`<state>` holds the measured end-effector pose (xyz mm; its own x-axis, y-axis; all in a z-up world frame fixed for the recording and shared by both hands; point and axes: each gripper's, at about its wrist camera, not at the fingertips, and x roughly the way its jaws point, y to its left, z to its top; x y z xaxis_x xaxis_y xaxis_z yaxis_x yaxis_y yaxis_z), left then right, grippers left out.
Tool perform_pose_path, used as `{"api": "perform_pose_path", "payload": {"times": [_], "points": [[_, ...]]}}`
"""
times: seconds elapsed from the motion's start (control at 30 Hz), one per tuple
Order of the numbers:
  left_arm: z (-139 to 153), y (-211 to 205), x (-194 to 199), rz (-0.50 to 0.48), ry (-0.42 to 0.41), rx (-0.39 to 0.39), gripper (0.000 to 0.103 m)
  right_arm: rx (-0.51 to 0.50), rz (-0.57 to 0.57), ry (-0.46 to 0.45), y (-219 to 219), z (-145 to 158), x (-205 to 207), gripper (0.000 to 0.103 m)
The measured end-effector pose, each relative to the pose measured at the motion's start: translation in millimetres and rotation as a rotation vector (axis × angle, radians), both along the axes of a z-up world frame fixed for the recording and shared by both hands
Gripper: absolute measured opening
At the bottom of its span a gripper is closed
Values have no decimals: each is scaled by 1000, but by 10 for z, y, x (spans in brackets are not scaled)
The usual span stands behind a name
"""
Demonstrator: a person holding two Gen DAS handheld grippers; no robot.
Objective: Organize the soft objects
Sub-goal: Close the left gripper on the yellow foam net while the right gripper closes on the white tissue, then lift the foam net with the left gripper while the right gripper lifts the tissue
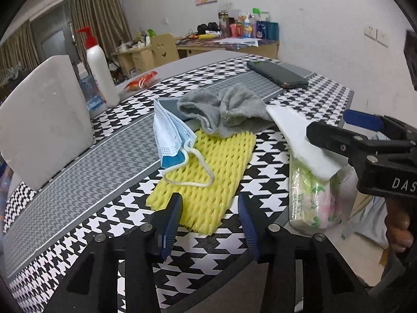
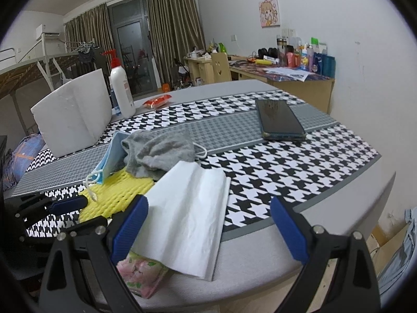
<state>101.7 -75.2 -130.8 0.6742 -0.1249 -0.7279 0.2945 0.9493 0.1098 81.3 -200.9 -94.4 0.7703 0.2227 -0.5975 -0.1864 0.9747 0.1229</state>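
We see the yellow foam net [image 1: 208,174] running lower left to upper right — flat, honeycombed; both our left gripper [image 1: 209,224] and right gripper [image 2: 208,224] gape, empty.

I see even, soft indoor light and weak shadows. Fisheye bending and black vignette from 9 to 12 o'clock.

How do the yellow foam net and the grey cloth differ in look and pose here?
The yellow foam net lies flat and spread out on the tablecloth; the grey cloth is bunched into a crumpled heap. The net has an open honeycomb mesh; the cloth is a fuzzy, solid fabric. The cloth rests on the net's far end, so the net is partly covered and the cloth is not. Both are soft items, untouched by either gripper.
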Motion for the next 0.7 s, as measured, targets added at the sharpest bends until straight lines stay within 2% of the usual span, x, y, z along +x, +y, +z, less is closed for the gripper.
{"api": "perform_pose_path", "payload": {"times": [0.23,0.3,0.5,0.57,0.7], "points": [[17,60,25,15,-8,4,22,-5,21,45,46,-76,53,97],[30,87,27,11,-9,-11,19,-2,27,48,53,-78,51,96],[54,133,10,-4,-11,-52,14,44,80,118,50,-108,86,58],[61,152,-3,-9,-8,-71,14,43,92,113,60,-85,66,45],[66,166,-33,-20,-11,-83,11,37,98,103,90,-46,34,30]]}}
